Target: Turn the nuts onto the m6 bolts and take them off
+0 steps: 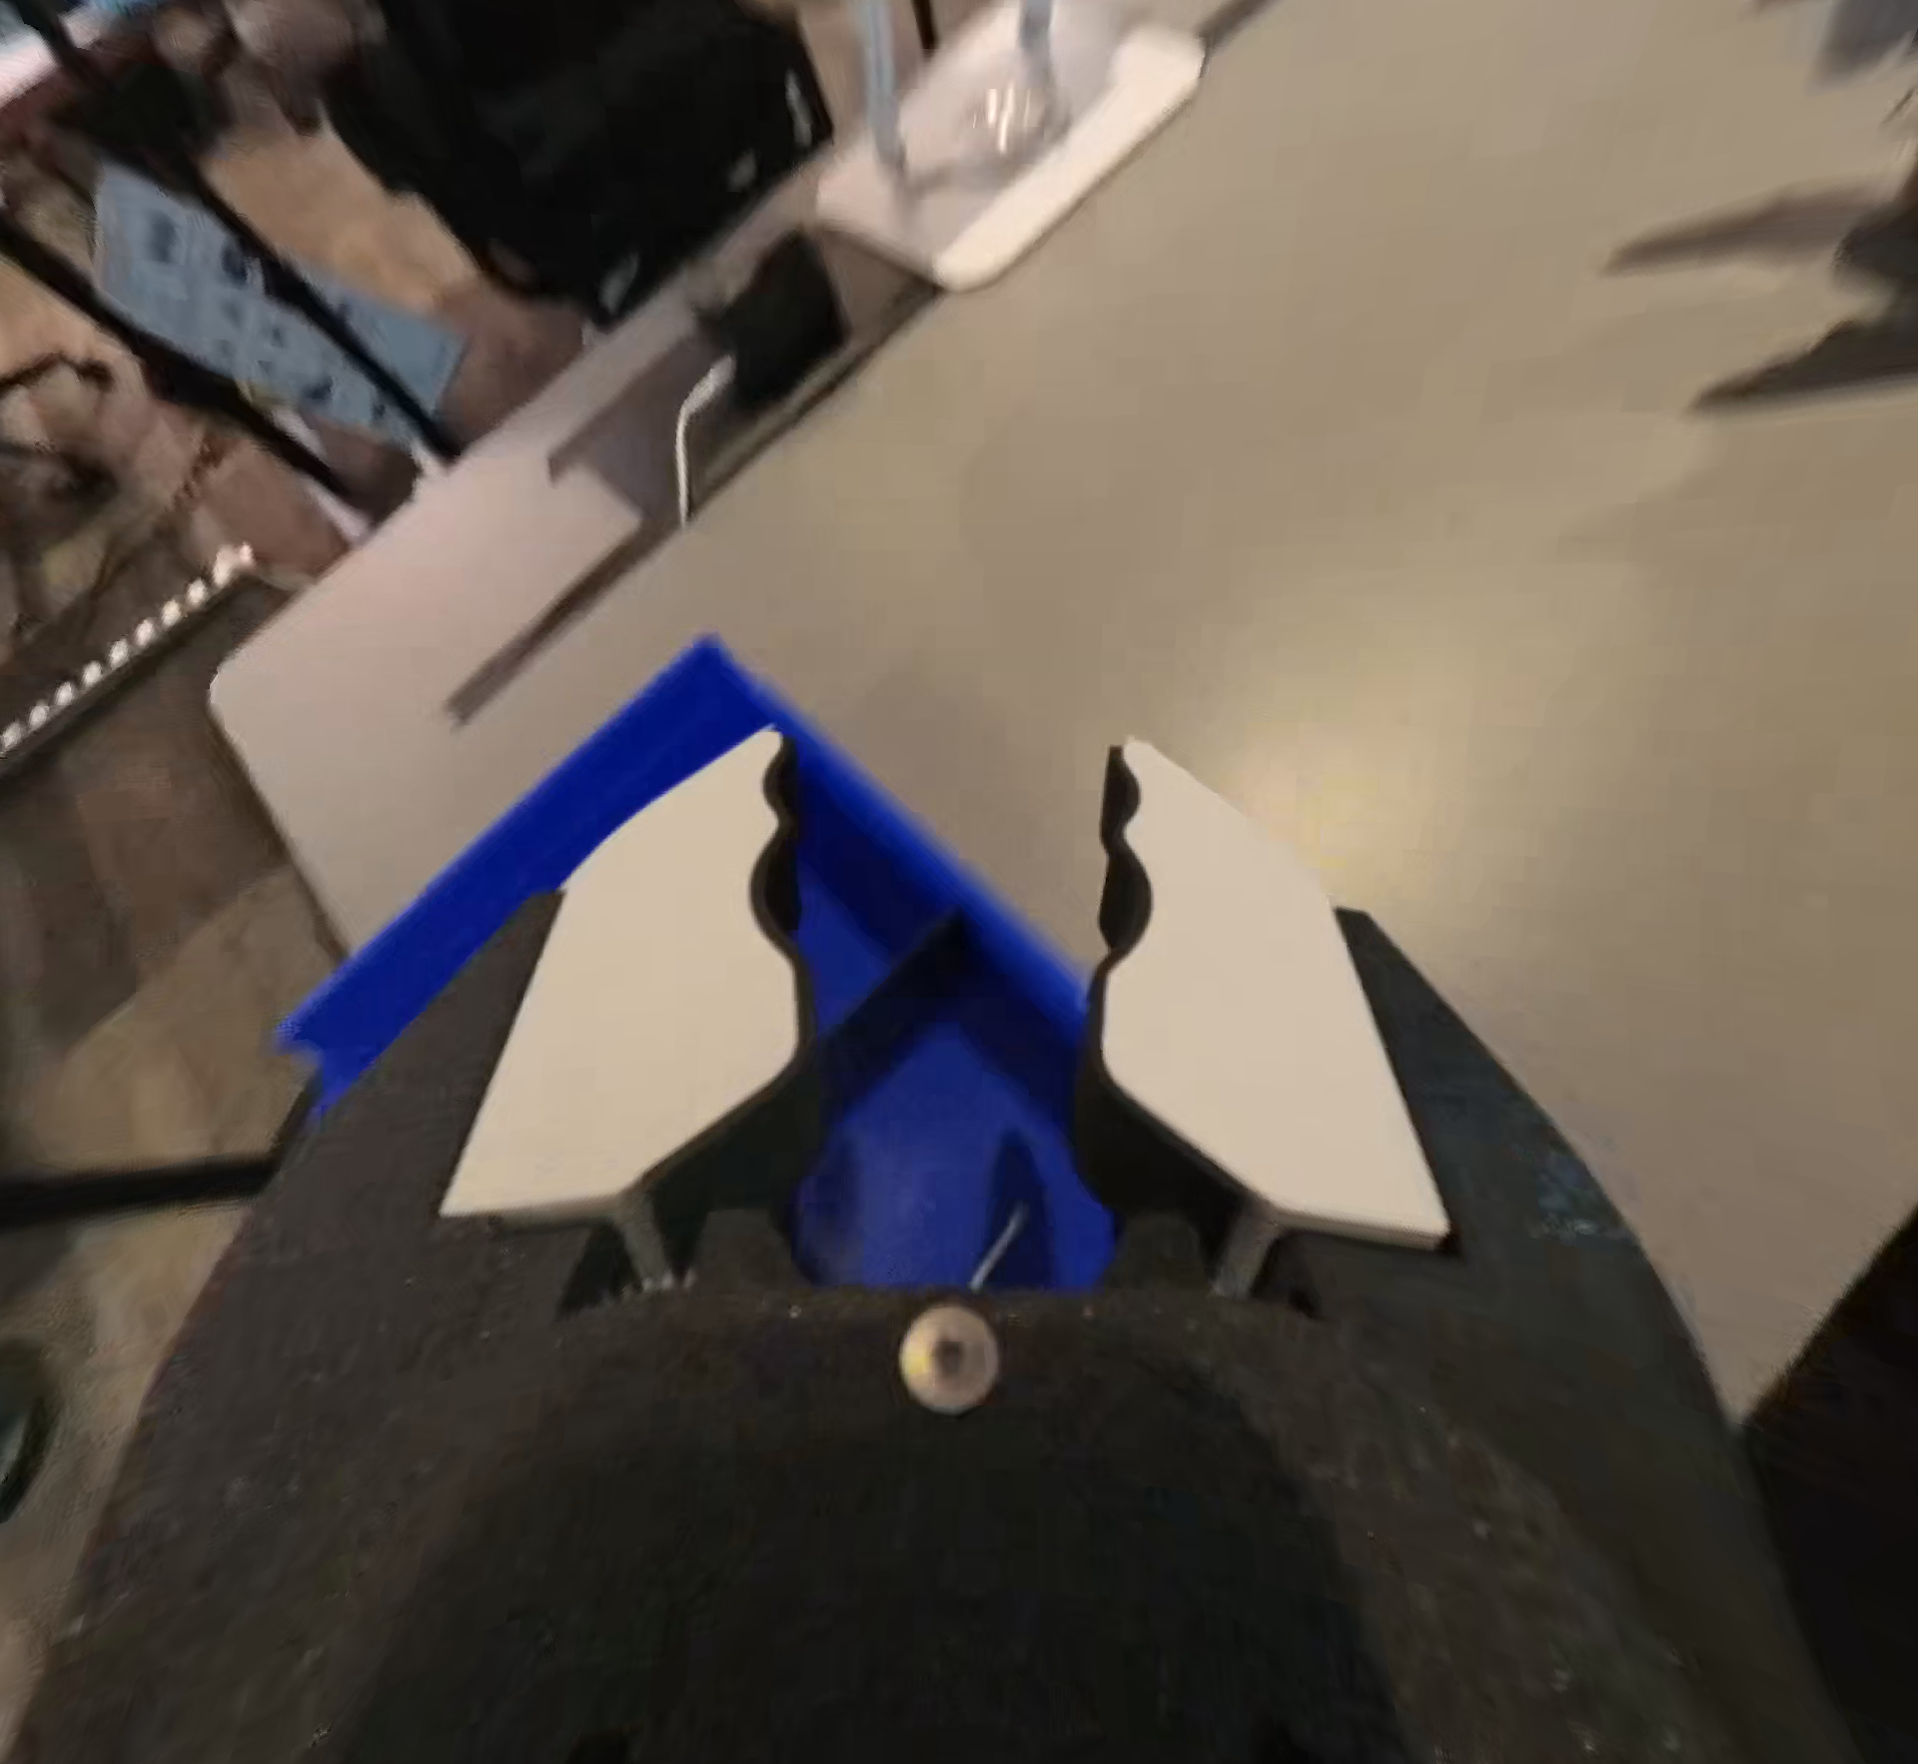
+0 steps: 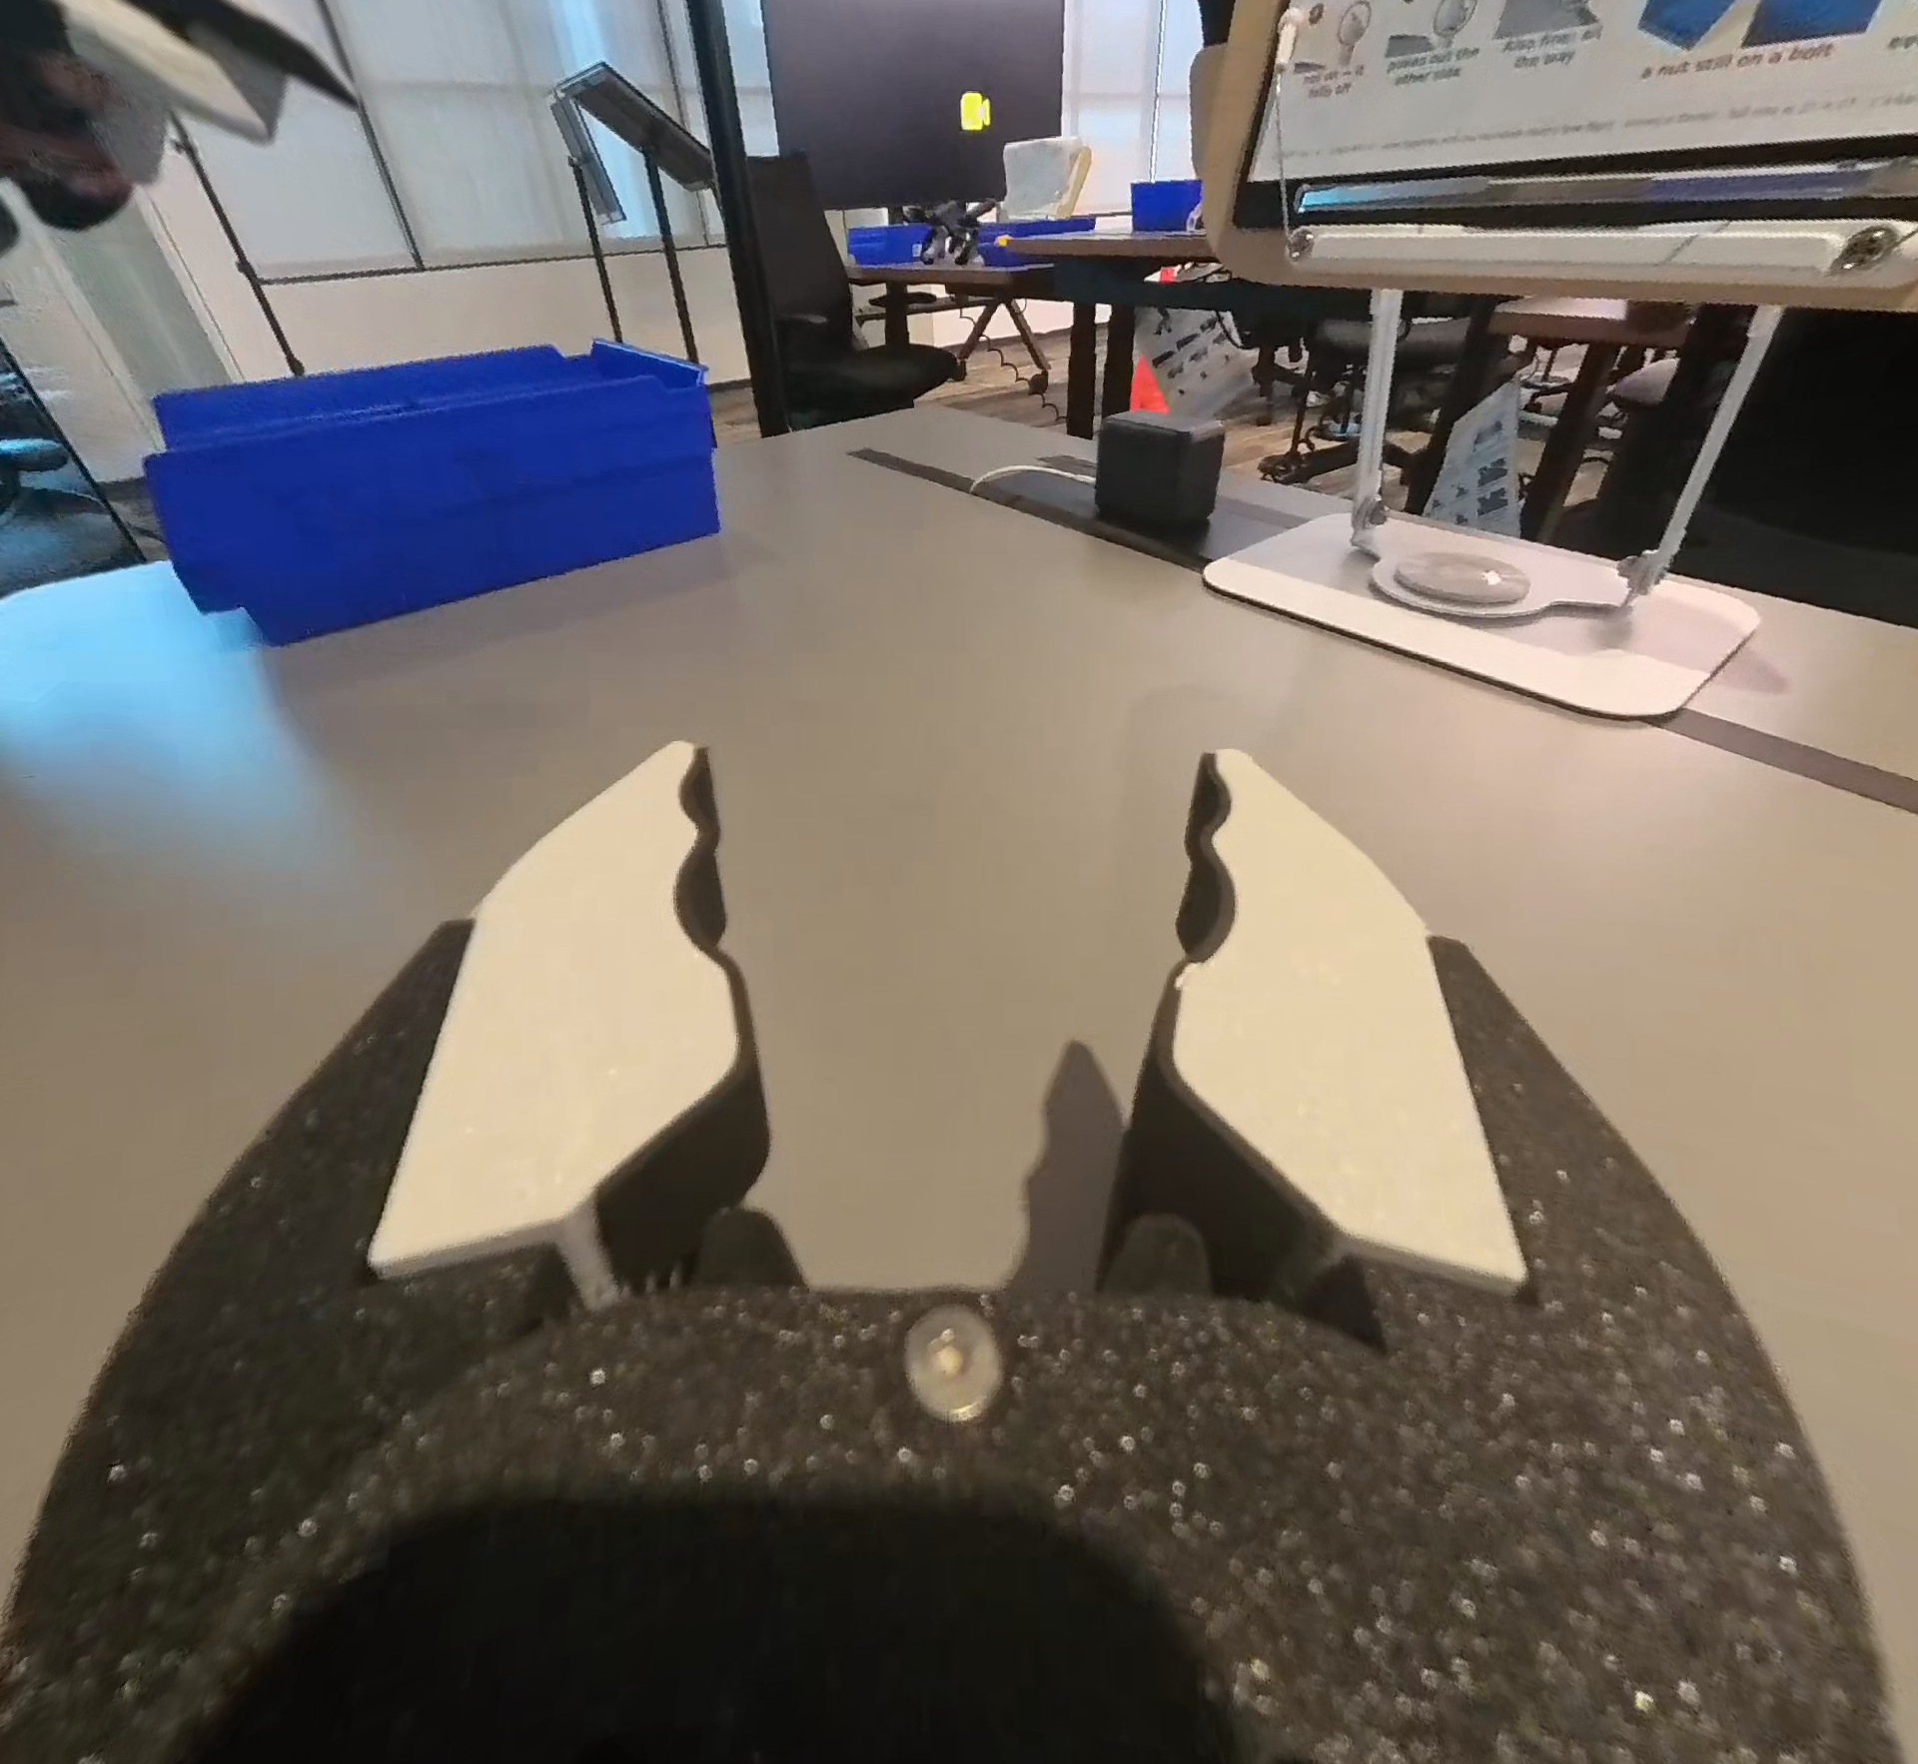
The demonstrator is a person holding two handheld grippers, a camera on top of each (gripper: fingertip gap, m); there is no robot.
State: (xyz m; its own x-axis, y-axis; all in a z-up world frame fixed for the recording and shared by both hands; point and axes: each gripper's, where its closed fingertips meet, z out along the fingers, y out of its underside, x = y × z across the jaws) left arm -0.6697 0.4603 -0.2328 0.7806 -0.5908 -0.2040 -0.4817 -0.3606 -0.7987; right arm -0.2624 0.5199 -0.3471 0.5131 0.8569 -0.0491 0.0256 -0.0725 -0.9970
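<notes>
- A wide grey matte table top (image 2: pixel 934 676) fills the middle of both views, a bare working surface.
- A deep blue plastic bin (image 2: pixel 436 469) with an inner divider stands at the left of the right wrist view; it probably stores the hardware within reach.
- A white stand base (image 2: pixel 1619 645) at the right props an instruction screen (image 2: pixel 1557 2) at the upper right, facing the worker.
- The left gripper (image 1: pixel 944 749), fingers apart and holding nothing, hangs over the bin's corner at lower centre, seemingly poised to pick.
- The right gripper (image 2: pixel 950 759), fingers wide apart with nothing between them, hovers over bare table.
- Nuts and bolts: none clearly visible; a thin silvery piece (image 1: pixel 1002 1247) in the bin may be one.
</notes>
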